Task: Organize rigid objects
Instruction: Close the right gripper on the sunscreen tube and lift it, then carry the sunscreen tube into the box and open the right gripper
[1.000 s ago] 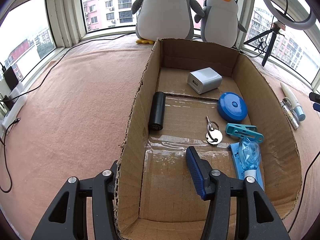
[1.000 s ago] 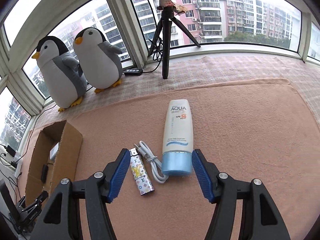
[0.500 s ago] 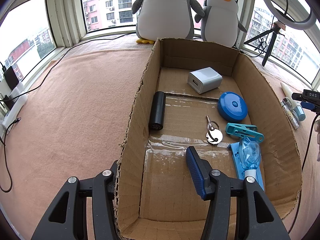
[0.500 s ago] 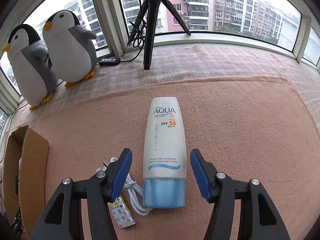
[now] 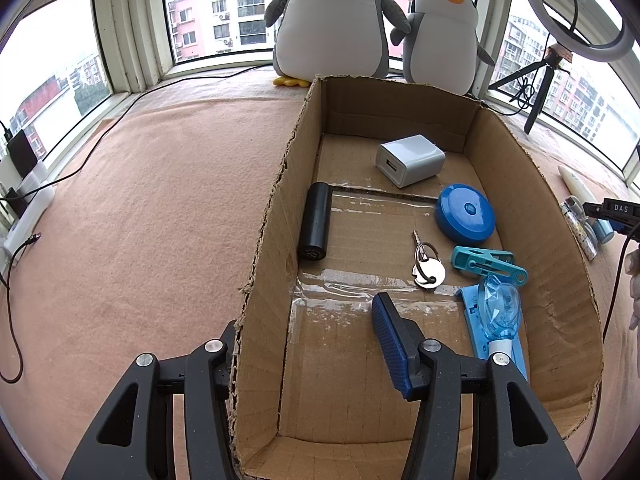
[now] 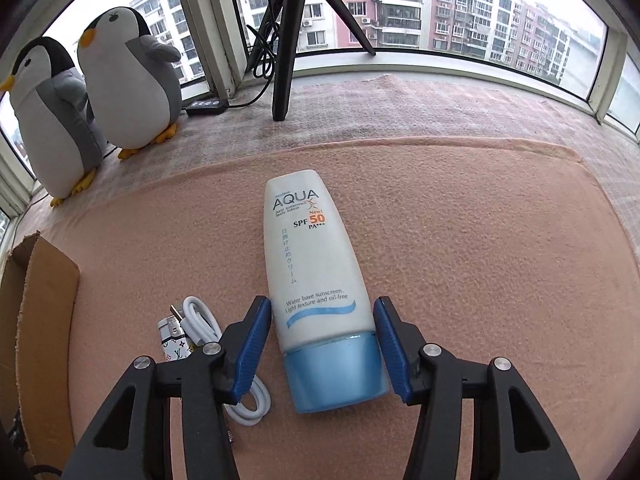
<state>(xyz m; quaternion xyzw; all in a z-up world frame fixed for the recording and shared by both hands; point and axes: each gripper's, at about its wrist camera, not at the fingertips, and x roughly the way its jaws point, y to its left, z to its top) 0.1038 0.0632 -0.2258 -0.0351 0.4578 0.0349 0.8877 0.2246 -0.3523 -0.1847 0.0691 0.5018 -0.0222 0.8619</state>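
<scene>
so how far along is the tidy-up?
Done: charger, black cylinder, blue disc, keys, clip and packaged item lie in the cardboard box. In hand: right hand-held gripper open around the sunscreen tube, not yet closed. Left: cable and lighter on the mat.
</scene>
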